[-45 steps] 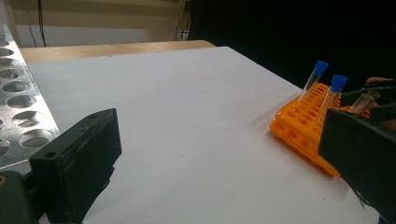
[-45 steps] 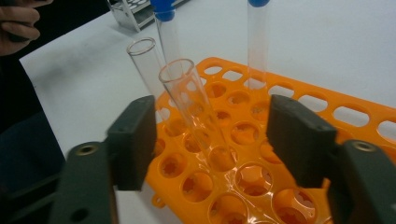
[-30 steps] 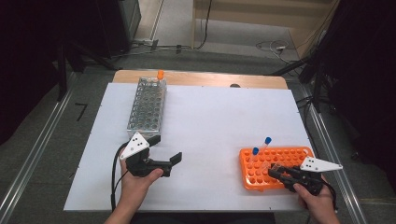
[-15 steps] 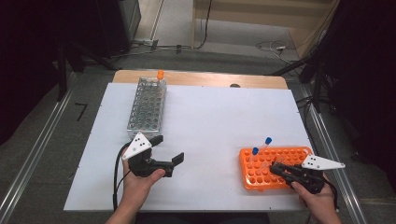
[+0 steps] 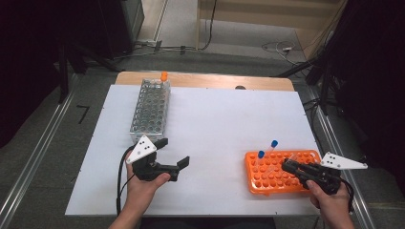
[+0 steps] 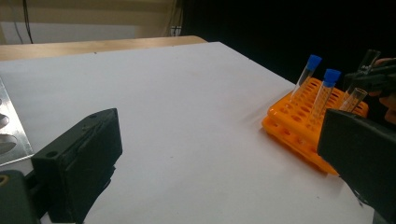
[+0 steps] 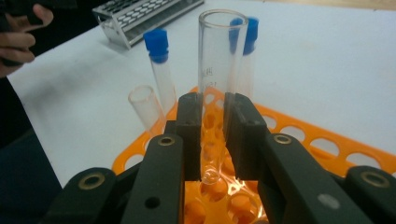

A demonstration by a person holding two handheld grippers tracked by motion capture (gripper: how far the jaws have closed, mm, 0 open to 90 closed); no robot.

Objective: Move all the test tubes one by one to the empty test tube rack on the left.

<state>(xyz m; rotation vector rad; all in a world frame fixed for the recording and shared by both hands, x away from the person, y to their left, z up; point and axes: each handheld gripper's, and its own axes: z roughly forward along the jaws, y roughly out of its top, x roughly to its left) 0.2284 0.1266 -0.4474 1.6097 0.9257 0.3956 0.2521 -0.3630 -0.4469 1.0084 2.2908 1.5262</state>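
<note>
While the right hand-held gripper (image 7: 214, 135) has its two black jaws closed on an uncapped clear glass test tube (image 7: 219, 70), the tube stands nearly upright between them, its rounded bottom hanging just above the holes of the orange plastic tube rack (image 7: 299, 135). In the right gripper view the tube's open mouth rises well above the jaw tips. In the high view that same right hand-held gripper (image 5: 292, 166) sits over the right part of the orange rack (image 5: 267, 179), near the front right corner of the white surface (image 5: 215, 124), with the person's right hand (image 5: 332, 200) behind it.

Just beside the held tube, three more tubes stand in the rack: two clear tubes with blue caps (image 7: 156, 39) and a shorter uncapped clear tube (image 7: 142, 105), all leaning a little. The two blue caps (image 5: 267, 149) show in the high view toward the rack's far left side.

Well apart, across the surface, the left hand-held gripper (image 5: 173, 153) rests low near the front left, held in the person's left hand (image 5: 145, 183), its jaws spread wide with nothing between them; a black cable (image 5: 120, 176) trails from it. Beyond it, toward the far left of the surface, lies a long metal wire tube rack (image 5: 150, 107) with one orange-capped tube (image 5: 164, 76) standing at its far end. A strip of wooden table edge (image 5: 205, 80) shows behind the white surface.
</note>
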